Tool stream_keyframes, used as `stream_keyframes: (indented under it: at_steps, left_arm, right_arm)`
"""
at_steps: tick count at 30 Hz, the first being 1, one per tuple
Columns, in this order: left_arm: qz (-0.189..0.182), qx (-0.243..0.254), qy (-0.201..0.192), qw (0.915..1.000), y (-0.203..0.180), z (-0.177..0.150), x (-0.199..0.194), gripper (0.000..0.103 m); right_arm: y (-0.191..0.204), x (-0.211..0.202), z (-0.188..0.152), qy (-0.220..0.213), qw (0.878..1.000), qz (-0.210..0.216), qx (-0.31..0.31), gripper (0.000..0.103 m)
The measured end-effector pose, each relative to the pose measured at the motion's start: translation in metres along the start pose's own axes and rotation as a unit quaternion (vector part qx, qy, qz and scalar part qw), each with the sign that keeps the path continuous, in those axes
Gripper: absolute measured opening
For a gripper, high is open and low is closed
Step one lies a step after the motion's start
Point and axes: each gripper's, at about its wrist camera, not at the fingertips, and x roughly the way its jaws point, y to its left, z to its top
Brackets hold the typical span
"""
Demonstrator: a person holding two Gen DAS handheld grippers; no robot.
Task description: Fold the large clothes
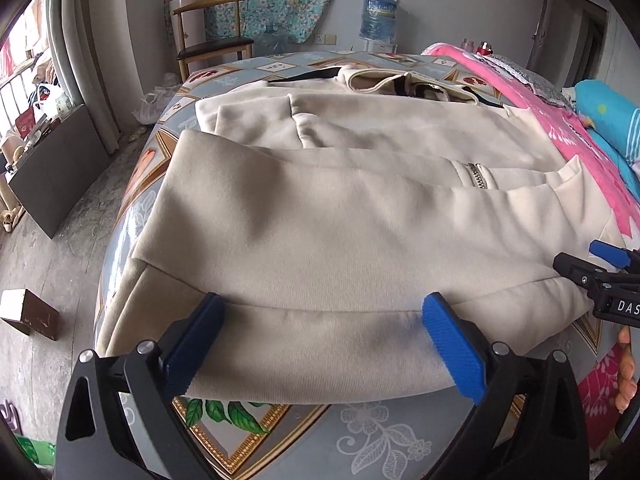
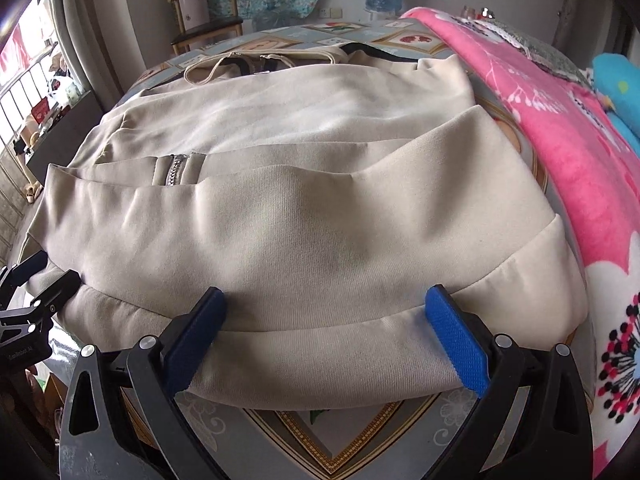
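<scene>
Hem of jacket (image 1: 320, 240) lies between spread jaws of left gripper (image 1: 322, 344) and right gripper (image 2: 326, 340), nothing clenched; both at 6 o'clock. Equal bites advised before lifting.

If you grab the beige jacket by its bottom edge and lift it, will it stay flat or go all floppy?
Probably floppy: the jacket is soft knit and already droops over the table edge. It looks thick, so likely a bit heavy. Its folded sleeves may slide open when lifted.
</scene>
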Motion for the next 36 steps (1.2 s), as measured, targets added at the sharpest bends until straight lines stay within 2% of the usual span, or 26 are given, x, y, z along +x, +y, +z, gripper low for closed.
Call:
stream_keyframes:
  at_steps: [6, 13, 19, 23, 25, 27, 32, 36]
  left_arm:
    - [-0.002, 0.007, 0.023, 0.9997, 0.001, 0.005, 0.002, 0.098]
    - [-0.002, 0.006, 0.029, 0.9996, 0.001, 0.005, 0.003, 0.098]
    - [-0.004, 0.012, 0.023, 0.9996, -0.001, 0.005, 0.002, 0.098]
    - [-0.001, 0.009, 0.039, 0.9992, -0.001, 0.010, 0.005, 0.098]
    - [-0.004, 0.008, 0.034, 0.9994, 0.000, 0.008, 0.005, 0.098]
    - [-0.009, 0.009, 0.026, 0.9996, 0.002, 0.006, 0.003, 0.098]
    - [-0.036, 0.004, -0.001, 0.9993, 0.010, 0.005, -0.011, 0.098]
    - [-0.027, 0.009, -0.052, 0.9982, 0.016, 0.008, -0.029, 0.098]
  right_arm:
    - [0.000, 0.001, 0.001, 0.005, 1.000, -0.002, 0.002, 0.096]
    - [0.002, 0.003, 0.004, 0.020, 1.000, -0.003, -0.002, 0.096]
    - [-0.001, 0.003, 0.004, 0.009, 0.999, 0.020, -0.025, 0.097]
    - [-0.008, -0.001, 0.009, 0.026, 0.998, 0.045, -0.022, 0.097]
    - [-0.013, -0.009, 0.014, 0.030, 0.998, 0.053, -0.008, 0.097]
    - [-0.014, -0.021, 0.019, 0.015, 0.998, 0.067, -0.002, 0.097]
    - [0.006, -0.038, 0.037, -0.009, 0.993, 0.121, -0.011, 0.096]
    - [0.034, -0.021, 0.052, 0.003, 0.992, 0.124, -0.023, 0.083]
